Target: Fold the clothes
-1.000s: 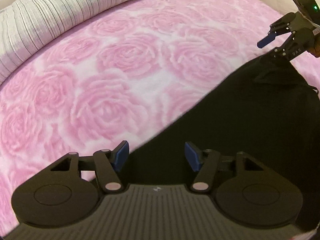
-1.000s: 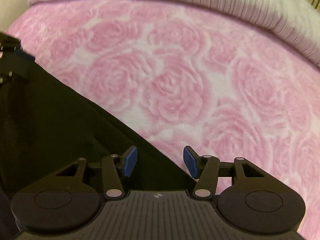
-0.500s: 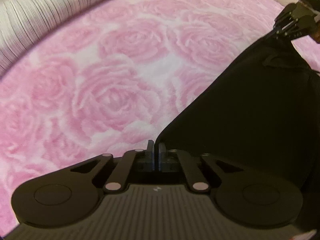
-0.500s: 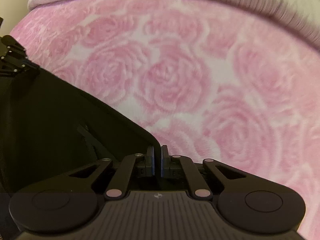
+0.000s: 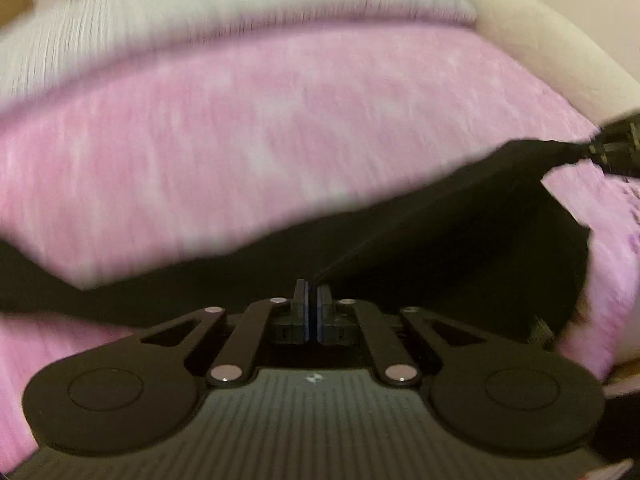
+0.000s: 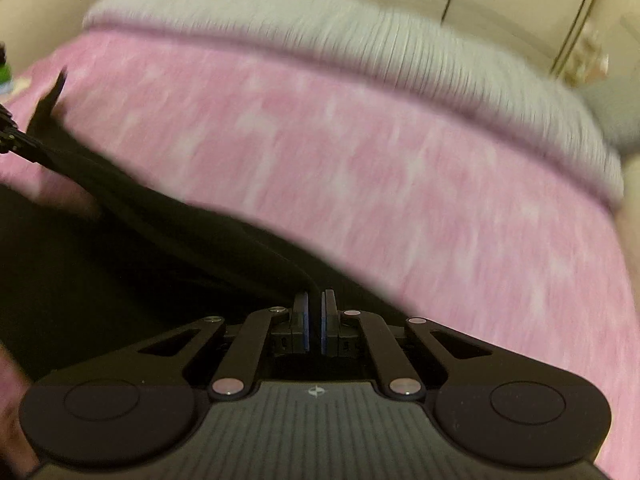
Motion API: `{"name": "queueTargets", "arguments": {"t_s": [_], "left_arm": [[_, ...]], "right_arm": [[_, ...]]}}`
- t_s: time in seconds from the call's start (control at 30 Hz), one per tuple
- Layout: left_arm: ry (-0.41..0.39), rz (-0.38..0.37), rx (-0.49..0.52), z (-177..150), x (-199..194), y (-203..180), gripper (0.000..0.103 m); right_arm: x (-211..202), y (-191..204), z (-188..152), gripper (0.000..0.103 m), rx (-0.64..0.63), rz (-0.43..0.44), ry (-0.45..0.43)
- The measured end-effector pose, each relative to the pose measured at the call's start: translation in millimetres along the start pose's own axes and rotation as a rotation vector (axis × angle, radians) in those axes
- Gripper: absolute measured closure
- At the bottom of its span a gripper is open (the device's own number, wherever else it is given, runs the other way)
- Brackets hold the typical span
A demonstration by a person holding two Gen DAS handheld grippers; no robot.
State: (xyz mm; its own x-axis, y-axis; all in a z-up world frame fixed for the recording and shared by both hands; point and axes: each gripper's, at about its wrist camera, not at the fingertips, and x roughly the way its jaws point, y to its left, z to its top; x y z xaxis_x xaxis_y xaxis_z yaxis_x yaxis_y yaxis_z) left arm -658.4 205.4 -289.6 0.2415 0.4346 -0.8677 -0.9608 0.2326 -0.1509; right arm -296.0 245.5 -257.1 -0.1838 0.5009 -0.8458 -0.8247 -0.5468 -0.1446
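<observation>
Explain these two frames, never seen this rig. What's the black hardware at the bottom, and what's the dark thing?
Each picture comes from a fisheye camera mounted on a handheld two-finger claw; a person holds one in each hand, no robot arm. The black hardware at the bottom is the claw itself. The left claw and right claw are each pinched shut on an edge of a black garment, which hangs stretched between them above a pink blanket on a bed. A grey striped cover lies at the far side. The other claw shows at each picture's edge. Everything is motion-blurred.
</observation>
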Motion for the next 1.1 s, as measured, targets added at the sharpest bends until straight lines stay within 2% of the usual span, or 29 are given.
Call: {"name": "queueTargets", "arguments": {"t_s": [0.03, 0.1, 0.17, 0.2, 0.23, 0.3, 0.47, 0.57, 0.67, 0.73, 0.87, 0.9, 0.93, 0.97, 1.0, 1.03, 1.1], "left_arm": [[0.04, -0.013, -0.063, -14.9, 3.8, -1.1, 0.099], [0.108, -0.067, -0.181, -37.7, 10.3, -2.9, 0.099], [0.109, -0.09, -0.258, -48.1, 7.9, -4.5, 0.096], [0.09, -0.09, -0.294, -49.4, 4.8, -3.0, 0.087], [0.071, -0.089, -0.33, -50.7, 1.8, -1.5, 0.076], [0.033, -0.082, -0.422, -53.8, -2.2, 4.7, 0.07], [-0.053, -0.029, -0.732, -65.3, 4.4, 34.4, 0.068], [-0.103, 0.007, -0.9, -72.8, 11.3, 50.5, 0.067], [-0.146, 0.03, -1.029, -78.5, 20.6, 62.5, 0.065], [-0.145, 0.034, -1.092, -81.5, 29.4, 66.5, 0.065], [-0.175, 0.015, -1.106, -80.2, 36.6, 60.3, 0.068], [-0.184, 0.009, -1.106, -79.7, 38.1, 58.4, 0.072], [-0.193, 0.004, -1.107, -79.2, 39.6, 56.5, 0.086], [-0.202, -0.002, -1.107, -78.7, 41.1, 54.7, 0.099], [-0.211, -0.008, -1.108, -78.2, 42.6, 52.8, 0.103], [-0.22, -0.013, -1.108, -77.7, 44.1, 50.9, 0.103], [-0.243, -0.002, -1.077, -74.2, 41.6, 44.6, 0.103]], "right_arm": [[-0.8, 10.9, -15.1, 0.098, 0.012, 0.004, 0.057], [10.6, 30.1, -42.5, 0.083, 0.039, 0.0, 0.211], [18.7, 40.4, -59.4, 0.078, 0.088, -0.009, 0.303], [20.7, 41.8, -64.6, 0.078, 0.132, -0.004, 0.331], [18.0, 35.9, -65.1, 0.077, 0.22, 0.008, 0.315], [12.4, 18.3, -65.4, 0.065, 0.422, 0.035, 0.276], [11.7, -46.5, -87.4, 0.061, 0.992, 0.114, 0.16], [13.9, -71.8, -106.3, 0.061, 1.189, 0.127, 0.099], [17.8, -87.1, -120.0, 0.061, 1.301, 0.121, 0.054], [21.1, -95.4, -128.4, 0.061, 1.379, 0.121, 0.018], [32.1, -109.3, -144.2, 0.06, 1.478, 0.128, -0.031], [35.9, -111.5, -147.1, 0.06, 1.491, 0.132, -0.037], [38.9, -112.8, -151.1, 0.06, 1.501, 0.135, -0.04], [38.3, -109.6, -160.3, 0.063, 1.497, 0.133, -0.03], [38.7, -107.2, -168.3, 0.07, 1.493, 0.131, -0.02], [44.5, -108.4, -170.1, 0.081, 1.487, 0.13, -0.008], [45.2, -109.2, -168.6, 0.09, 1.456, 0.114, -0.014]]}}
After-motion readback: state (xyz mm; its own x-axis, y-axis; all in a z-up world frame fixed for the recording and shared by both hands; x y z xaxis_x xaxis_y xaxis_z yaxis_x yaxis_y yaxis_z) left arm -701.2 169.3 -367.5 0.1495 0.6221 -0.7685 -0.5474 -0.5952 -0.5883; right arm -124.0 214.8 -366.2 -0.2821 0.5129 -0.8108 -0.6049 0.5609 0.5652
